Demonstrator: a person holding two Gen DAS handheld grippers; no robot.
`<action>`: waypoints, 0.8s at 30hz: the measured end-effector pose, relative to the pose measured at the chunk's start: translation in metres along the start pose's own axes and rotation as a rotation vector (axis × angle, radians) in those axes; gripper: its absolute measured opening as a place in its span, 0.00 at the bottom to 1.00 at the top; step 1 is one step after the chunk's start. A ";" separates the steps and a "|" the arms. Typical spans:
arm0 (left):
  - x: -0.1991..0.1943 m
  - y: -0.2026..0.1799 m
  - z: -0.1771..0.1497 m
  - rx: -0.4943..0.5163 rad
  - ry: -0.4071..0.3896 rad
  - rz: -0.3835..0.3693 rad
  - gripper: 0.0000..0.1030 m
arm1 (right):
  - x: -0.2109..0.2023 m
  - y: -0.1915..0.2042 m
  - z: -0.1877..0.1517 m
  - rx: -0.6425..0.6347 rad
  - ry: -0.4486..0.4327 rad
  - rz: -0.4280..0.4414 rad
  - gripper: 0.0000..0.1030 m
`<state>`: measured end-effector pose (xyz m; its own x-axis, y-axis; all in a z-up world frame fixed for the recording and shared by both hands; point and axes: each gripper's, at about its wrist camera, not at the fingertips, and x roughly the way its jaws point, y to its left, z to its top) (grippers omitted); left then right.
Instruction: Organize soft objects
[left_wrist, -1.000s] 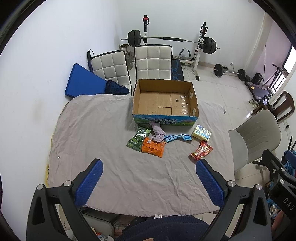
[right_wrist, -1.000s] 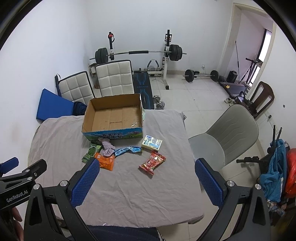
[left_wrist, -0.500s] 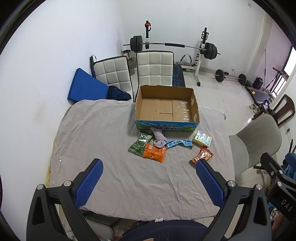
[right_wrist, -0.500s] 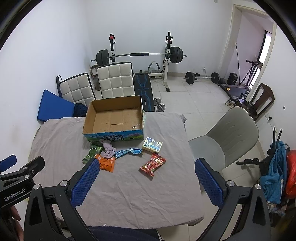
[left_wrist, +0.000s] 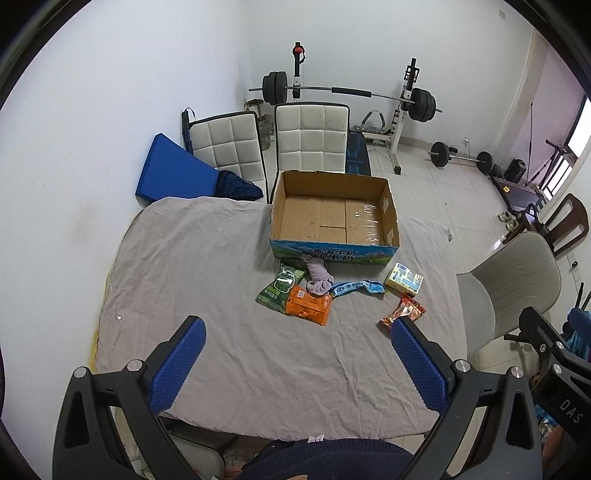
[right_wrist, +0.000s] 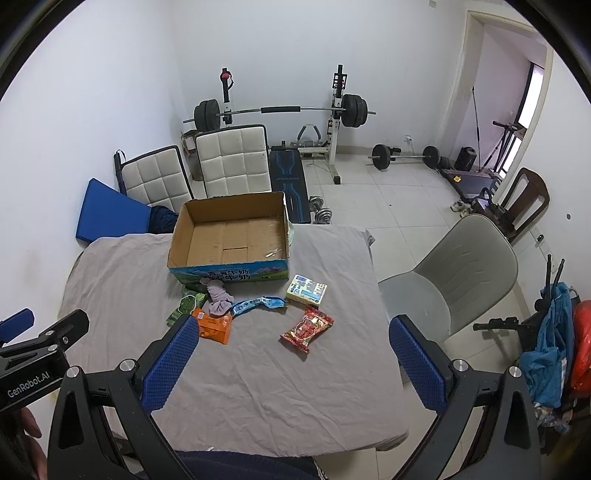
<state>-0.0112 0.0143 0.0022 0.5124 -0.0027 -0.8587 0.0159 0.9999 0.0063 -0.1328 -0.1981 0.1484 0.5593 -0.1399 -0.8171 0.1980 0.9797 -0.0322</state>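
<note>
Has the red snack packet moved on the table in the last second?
No. The red packet lies just in front of the yellow box, same spot relative to the cardboard box; only the cameras shifted.

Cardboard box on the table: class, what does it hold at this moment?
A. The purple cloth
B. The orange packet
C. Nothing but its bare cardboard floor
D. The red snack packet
C. The cardboard box shows only its bare floor; the orange packet, purple cloth and red snack packet all lie on the grey sheet in front of it.
</note>
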 end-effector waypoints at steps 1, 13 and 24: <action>0.000 0.000 0.000 -0.001 -0.001 -0.001 1.00 | 0.000 0.001 0.001 -0.001 0.000 0.000 1.00; 0.000 -0.002 0.001 0.005 0.016 -0.016 1.00 | -0.003 0.008 -0.001 -0.011 -0.003 0.008 1.00; 0.017 0.000 0.002 -0.009 0.061 -0.028 1.00 | 0.007 0.001 -0.004 0.003 0.027 0.022 1.00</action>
<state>-0.0005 0.0145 -0.0114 0.4587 -0.0299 -0.8881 0.0219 0.9995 -0.0223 -0.1320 -0.1978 0.1405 0.5418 -0.1139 -0.8327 0.1877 0.9822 -0.0122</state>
